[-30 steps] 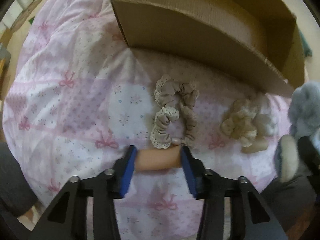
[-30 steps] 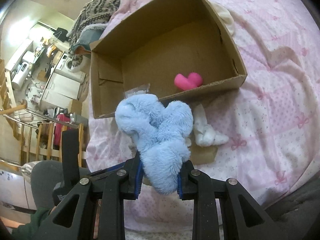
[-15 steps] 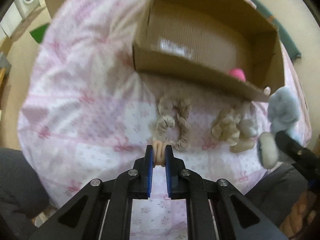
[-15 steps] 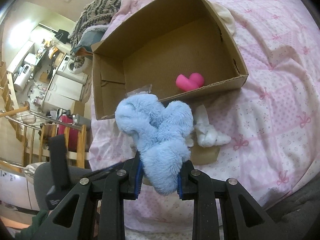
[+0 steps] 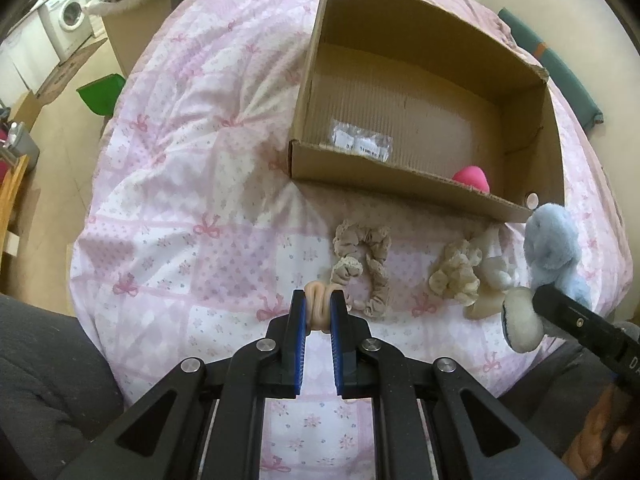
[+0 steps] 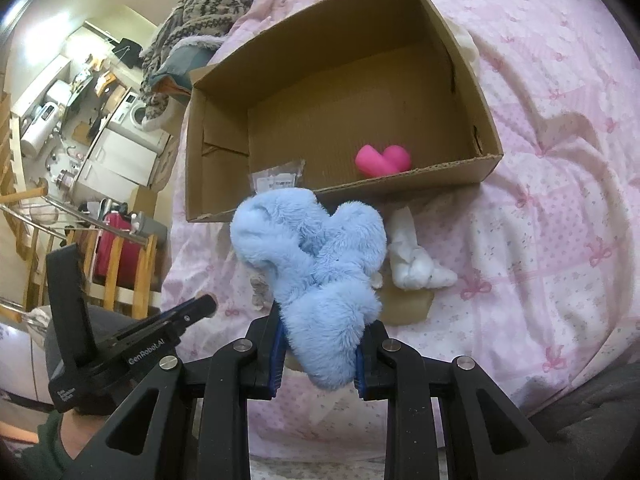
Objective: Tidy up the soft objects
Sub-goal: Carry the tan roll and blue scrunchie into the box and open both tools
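Currently both tools are loaded. My left gripper (image 5: 319, 312) is clamped on a peach band (image 5: 319, 305), folded between the pads and lifted just above the quilt (image 5: 192, 184). My right gripper (image 6: 319, 354) is clamped on the blue plush (image 6: 316, 272), held in the air in front of the box (image 6: 472, 96).

Box contents: pink heart (image 6: 382, 159) near the front wall, plastic packet (image 5: 362, 143) on the floor. On the quilt in front of the box: taupe scrunchie (image 5: 366, 268), just beside the band; cream scrunchie (image 5: 456, 276); a white bundle (image 6: 416, 262).

Judgement: next is dropping both loads into the box.

Risks:
- The band is thin and elastic; a loose pinch could let it snap out short of the box.
- The plush bulges well past the jaws; it may catch the front wall.
- The two tools sit close; crossing paths over the box could knock them together.
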A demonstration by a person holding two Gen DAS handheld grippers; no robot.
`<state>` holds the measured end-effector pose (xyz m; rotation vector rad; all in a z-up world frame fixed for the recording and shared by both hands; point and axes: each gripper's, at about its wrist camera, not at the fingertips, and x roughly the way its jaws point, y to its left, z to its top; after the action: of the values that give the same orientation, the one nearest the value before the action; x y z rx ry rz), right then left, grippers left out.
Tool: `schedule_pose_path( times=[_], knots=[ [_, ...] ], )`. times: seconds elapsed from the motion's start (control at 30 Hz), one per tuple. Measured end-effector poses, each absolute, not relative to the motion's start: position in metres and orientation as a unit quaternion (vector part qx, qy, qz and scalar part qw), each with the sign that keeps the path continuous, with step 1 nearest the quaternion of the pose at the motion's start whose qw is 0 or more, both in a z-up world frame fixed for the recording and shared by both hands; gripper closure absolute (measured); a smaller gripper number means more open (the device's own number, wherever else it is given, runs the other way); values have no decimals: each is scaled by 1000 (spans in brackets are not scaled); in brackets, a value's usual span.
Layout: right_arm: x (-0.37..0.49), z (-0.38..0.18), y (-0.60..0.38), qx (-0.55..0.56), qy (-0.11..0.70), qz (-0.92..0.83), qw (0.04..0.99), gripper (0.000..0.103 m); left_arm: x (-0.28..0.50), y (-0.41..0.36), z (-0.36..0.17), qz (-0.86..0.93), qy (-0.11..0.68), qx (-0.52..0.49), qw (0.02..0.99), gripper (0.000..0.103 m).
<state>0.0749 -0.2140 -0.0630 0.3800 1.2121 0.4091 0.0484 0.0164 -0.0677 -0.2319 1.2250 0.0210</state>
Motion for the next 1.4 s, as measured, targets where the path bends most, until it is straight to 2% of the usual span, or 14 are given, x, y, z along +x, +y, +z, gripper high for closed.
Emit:
schedule_pose_path(
  times=[0.2,0.27,0.53,0.73,0.93,1.13,1.27,1.4],
  knots=[
    [73,-61,-214,174,559,190,788,75,50,19,-61,14,573,-117,811,93],
    [72,-54,-215,173,554,193,791,75,50,18,-45,-7,565,-137,814,93],
    [89,-14,-222,172,513,205,816,75,80,10,22,-18,489,-95,867,93],
    [123,7,-225,167,486,204,834,75,122,11,38,-21,474,-83,877,93],
    [159,9,-226,151,469,194,848,75,161,5,25,-23,471,-70,879,92],
    [184,-26,-222,143,482,175,846,75,186,-3,-13,-38,481,-74,873,92],
    [189,-49,-219,136,507,165,835,75,189,-15,-37,-43,485,-43,872,92],
    [191,-60,-215,122,523,159,829,74,190,-21,-45,-52,490,-38,869,91]
  ],
)
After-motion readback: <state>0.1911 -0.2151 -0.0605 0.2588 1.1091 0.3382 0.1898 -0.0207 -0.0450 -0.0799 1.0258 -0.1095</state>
